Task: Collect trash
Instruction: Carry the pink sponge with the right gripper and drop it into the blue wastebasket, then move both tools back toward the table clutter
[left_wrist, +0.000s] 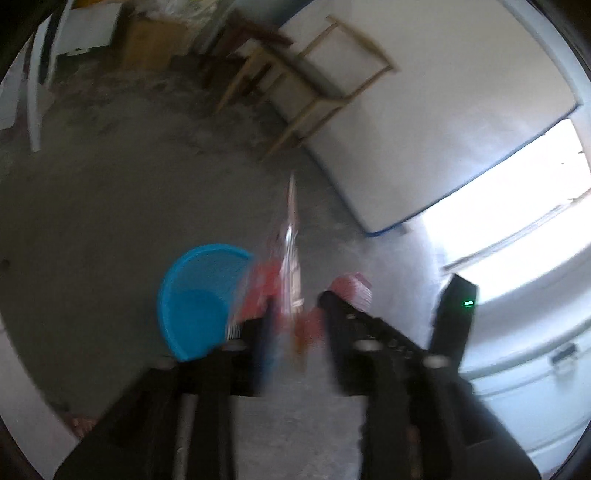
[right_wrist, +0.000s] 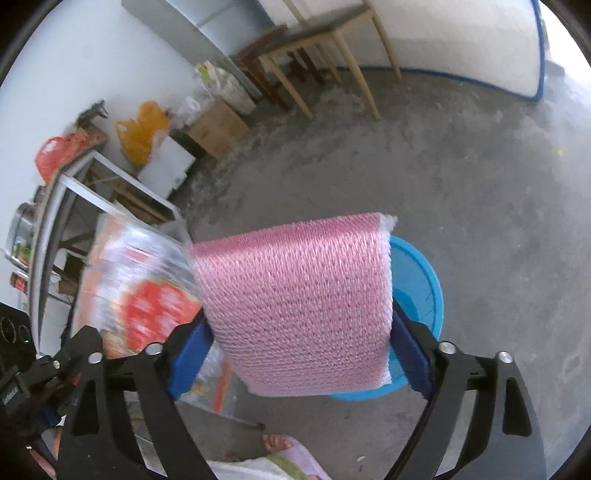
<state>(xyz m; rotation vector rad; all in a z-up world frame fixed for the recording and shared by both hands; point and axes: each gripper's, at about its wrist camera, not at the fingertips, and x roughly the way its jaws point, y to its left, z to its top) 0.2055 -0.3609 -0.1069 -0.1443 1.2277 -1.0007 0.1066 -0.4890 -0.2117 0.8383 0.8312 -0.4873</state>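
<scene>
Left wrist view, L to R: white plastic chair leg (left_wrist: 35, 92) at far left, brown cardboard box (left_wrist: 147, 40) at the back, grey concrete floor (left_wrist: 110, 192) across the middle. Round blue plastic basin (left_wrist: 192, 299) sits on the floor, low and left of centre. Just R of it the left gripper (left_wrist: 295, 317) is clamped on a crinkly red-and-white plastic snack wrapper (left_wrist: 290, 258), seen edge-on, sticking up and away from the fingers; heavy blur. Behind, a light wooden table (left_wrist: 314, 85) w/ a dark stool beside it, then a white mattress w/ blue edging (left_wrist: 424, 122) leaning on the wall. Bit of pink foam shows past the R finger.

Right wrist view, L to R: metal-frame shelf (right_wrist: 85, 192) w/ red and yellow plastic bags near the wall. The same wrapper (right_wrist: 140, 288) is at lower left, held by the other gripper, touching or just beside the pink piece; can't tell which. Centre: right gripper (right_wrist: 299, 332), blue pads (right_wrist: 192, 354) squeezed onto both sides of a pink foam mesh sleeve w/ white rim (right_wrist: 295, 302). Sleeve is above the basin (right_wrist: 424, 280), which peeks out at its R side. A sandalled foot (right_wrist: 284, 446) at bottom.
</scene>
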